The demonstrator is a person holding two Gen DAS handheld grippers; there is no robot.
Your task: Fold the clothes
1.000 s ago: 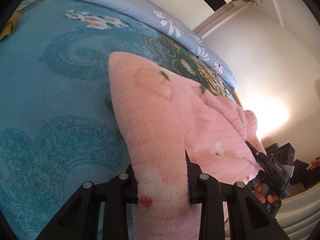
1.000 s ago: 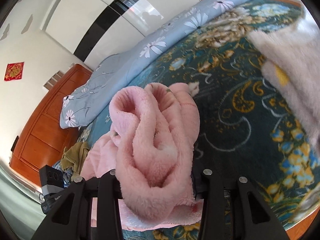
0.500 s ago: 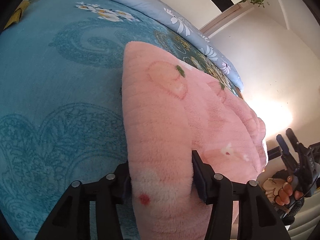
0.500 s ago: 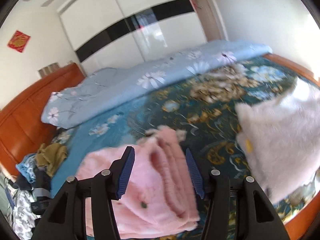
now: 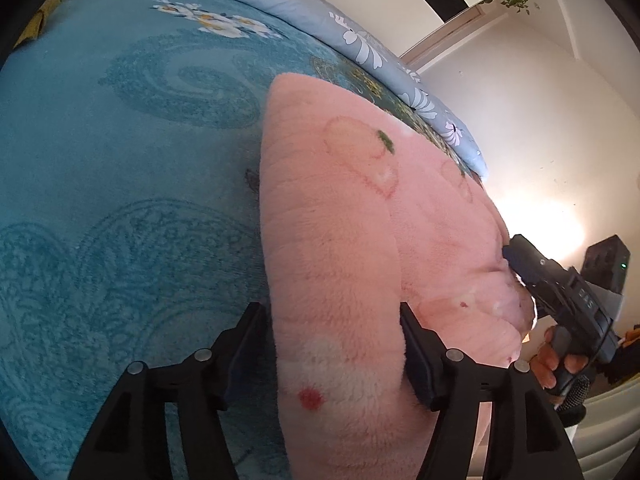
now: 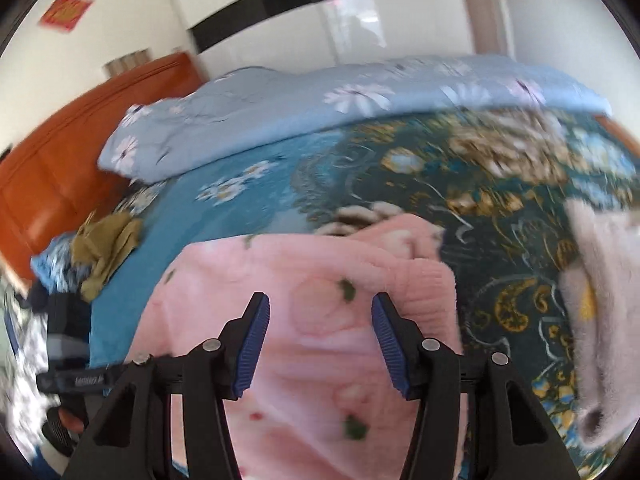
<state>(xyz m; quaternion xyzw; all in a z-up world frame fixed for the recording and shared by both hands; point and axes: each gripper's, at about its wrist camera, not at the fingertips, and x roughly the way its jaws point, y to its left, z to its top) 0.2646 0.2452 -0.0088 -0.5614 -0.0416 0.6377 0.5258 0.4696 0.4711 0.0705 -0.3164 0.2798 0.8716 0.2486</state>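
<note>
My left gripper (image 5: pixel 334 340) pinches the pink fleece garment (image 5: pixel 360 240). My right gripper (image 6: pixel 320 332) hangs open above it. I should lay the fold flat on the bed (image 5: pixel 120 160).

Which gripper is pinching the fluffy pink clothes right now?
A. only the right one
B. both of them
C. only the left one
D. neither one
C: in the left wrist view the left gripper has a thick fold of the pink garment squeezed between its fingers, while in the right wrist view the right gripper is spread open, with nothing pinched between its blue pads.
</note>
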